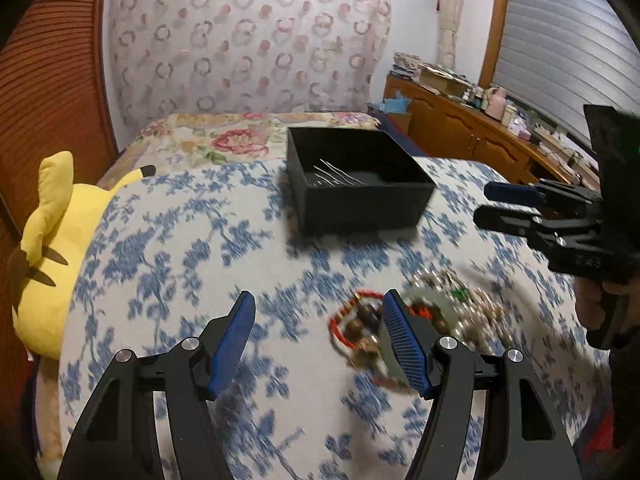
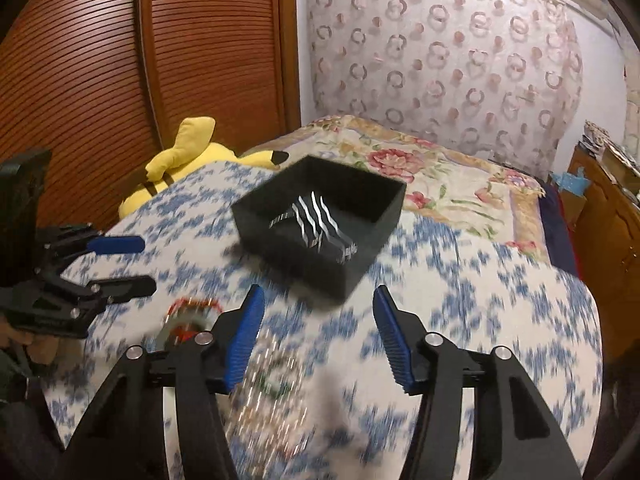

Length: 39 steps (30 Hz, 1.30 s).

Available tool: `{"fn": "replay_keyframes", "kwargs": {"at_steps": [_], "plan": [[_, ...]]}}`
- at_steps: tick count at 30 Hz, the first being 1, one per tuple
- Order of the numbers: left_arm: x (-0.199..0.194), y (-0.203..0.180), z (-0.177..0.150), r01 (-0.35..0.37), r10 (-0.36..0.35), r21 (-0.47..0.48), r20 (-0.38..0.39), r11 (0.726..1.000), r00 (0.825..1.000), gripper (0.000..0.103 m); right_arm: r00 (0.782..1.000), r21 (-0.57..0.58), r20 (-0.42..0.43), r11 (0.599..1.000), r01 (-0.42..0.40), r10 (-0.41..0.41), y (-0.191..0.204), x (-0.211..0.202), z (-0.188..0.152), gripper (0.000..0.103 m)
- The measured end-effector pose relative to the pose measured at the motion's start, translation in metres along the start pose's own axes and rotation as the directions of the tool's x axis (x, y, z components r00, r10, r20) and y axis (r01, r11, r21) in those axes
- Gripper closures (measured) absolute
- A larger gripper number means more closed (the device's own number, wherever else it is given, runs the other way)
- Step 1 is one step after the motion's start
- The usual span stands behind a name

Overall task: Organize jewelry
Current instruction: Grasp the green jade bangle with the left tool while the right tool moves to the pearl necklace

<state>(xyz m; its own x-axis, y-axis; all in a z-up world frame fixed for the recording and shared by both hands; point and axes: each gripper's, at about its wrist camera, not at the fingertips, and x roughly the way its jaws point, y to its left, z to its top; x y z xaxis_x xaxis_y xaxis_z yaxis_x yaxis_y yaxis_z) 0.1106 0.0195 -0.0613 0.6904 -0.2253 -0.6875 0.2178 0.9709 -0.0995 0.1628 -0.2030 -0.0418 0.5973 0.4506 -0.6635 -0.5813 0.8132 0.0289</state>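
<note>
Surface: you are working over a white bedspread (image 1: 192, 240) printed with blue sprigs; it fills the lower half of both views, blurred.
Far end of the bed: a floral quilt (image 2: 448, 176) with pink roses lies past it, centre right in the right wrist view.
Box: the black open box (image 1: 360, 196) sits on the bedspread, upper centre of the frame, with thin silver wavy pieces (image 2: 316, 216) inside.
Jewelry: the jewelry pile (image 1: 404, 320), red beaded loop, pale bangle and gold chains, lies lower right in the left wrist view, too blurred to sort.
Your left gripper (image 1: 318, 340): jaws wide, nothing held; its right-hand finger stands in front of the pile.
Your right gripper (image 2: 318, 340): jaws apart, nothing between them.
Room: louvred wooden doors (image 2: 120, 80) upper left, ring-patterned curtain (image 1: 248, 40) behind, yellow plush toy (image 1: 48, 248) at the left edge, cluttered wooden sideboard (image 1: 480, 128) right.
</note>
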Motion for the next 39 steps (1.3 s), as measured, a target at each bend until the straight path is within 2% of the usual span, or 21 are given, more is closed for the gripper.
{"fn": "replay_keyframes", "kwargs": {"at_steps": [3,8,15,26,30,35,39], "plan": [[-0.002,-0.008,-0.007,0.012,-0.012,0.015,-0.004,1.0,1.0,0.042,1.0,0.004,-0.012,1.0,-0.001,0.001,0.009,-0.009,-0.02,0.054],[0.0,-0.016,-0.011,0.044,-0.044,0.028,-0.022,0.999,0.999,0.057,1.0,0.038,-0.028,0.999,-0.005,0.006,0.02,-0.023,-0.054,0.057],[0.016,-0.029,0.0,0.051,-0.047,0.076,-0.056,0.996,0.997,0.058,0.999,0.088,-0.041,0.996,0.002,0.001,0.025,-0.039,-0.092,0.057],[0.042,-0.039,0.008,0.098,-0.087,0.084,-0.125,0.992,0.988,0.059,0.999,0.124,-0.045,0.992,0.0,0.005,0.023,-0.043,-0.108,0.057],[0.042,-0.044,0.007,0.116,-0.104,0.084,-0.131,0.99,0.986,0.074,0.999,0.126,-0.04,0.992,-0.01,0.015,0.022,-0.044,-0.108,0.057],[0.032,-0.044,0.006,0.101,-0.092,0.077,-0.108,0.992,0.99,0.092,0.999,0.126,-0.026,0.992,-0.02,0.023,0.023,-0.045,-0.108,0.057],[0.019,-0.043,0.003,0.099,-0.092,0.081,-0.079,0.992,0.993,0.095,0.999,0.129,-0.02,0.991,-0.027,0.03,0.023,-0.046,-0.109,0.057]]}}
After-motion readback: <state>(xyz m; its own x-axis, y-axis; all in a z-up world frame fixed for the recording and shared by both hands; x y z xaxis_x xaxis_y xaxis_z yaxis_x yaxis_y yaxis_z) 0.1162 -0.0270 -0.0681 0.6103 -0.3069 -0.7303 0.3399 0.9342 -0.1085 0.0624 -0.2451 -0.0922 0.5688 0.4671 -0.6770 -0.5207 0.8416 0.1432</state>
